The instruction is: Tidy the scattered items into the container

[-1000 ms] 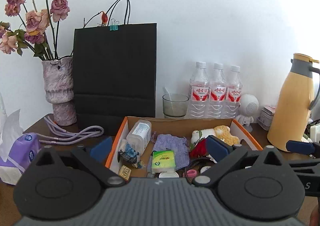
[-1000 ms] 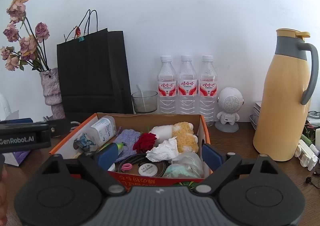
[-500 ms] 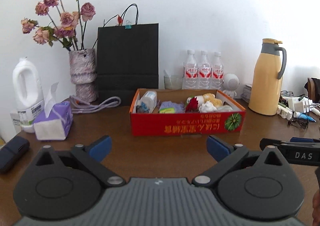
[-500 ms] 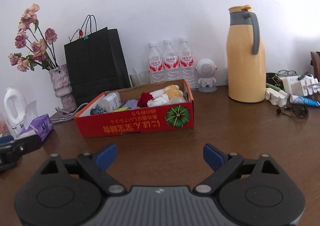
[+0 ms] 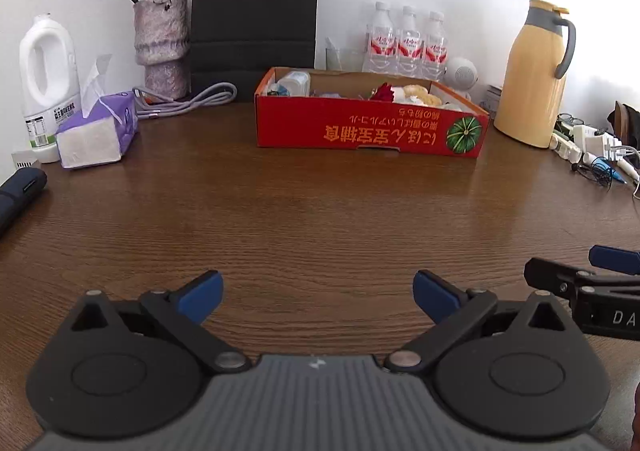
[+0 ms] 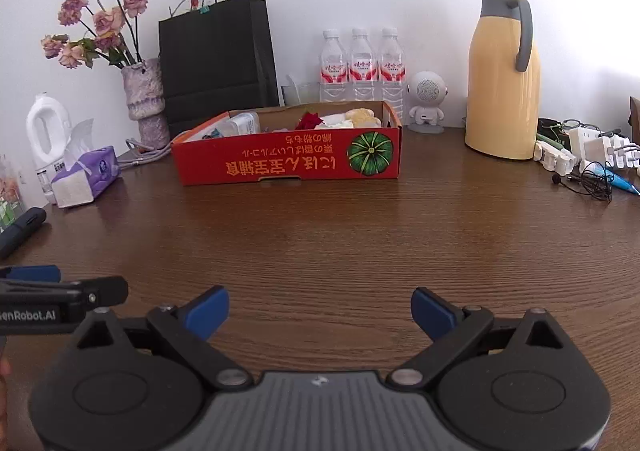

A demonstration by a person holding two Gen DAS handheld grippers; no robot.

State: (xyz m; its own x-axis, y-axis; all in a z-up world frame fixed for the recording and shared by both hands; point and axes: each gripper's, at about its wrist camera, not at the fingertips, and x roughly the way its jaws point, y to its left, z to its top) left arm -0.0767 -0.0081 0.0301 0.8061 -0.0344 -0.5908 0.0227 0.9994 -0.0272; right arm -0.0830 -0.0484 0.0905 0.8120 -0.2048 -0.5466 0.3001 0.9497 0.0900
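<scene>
A red cardboard box point(image 5: 368, 131) with orange lettering and a green pumpkin picture stands at the far middle of the brown table; it also shows in the right wrist view point(image 6: 288, 163). It holds several small items, among them a white plastic bottle point(image 5: 296, 83), a red rose point(image 5: 384, 91) and yellow plush. My left gripper point(image 5: 318, 291) is open and empty, low over the table's near part, well short of the box. My right gripper point(image 6: 320, 307) is open and empty beside it, also near the front.
Along the back stand a vase of dried roses point(image 5: 162, 39), a black paper bag point(image 5: 256, 11), three water bottles point(image 5: 408, 39), a small white speaker point(image 6: 428, 99) and a yellow thermos point(image 5: 536, 71). A tissue pack point(image 5: 96, 131) and white jug point(image 5: 48, 67) are left; chargers and cables point(image 6: 592, 159) right.
Both grippers have pulled back from over the box toward the table's near edge and dropped lower. The box now lies far ahead. Both stay open and empty.
</scene>
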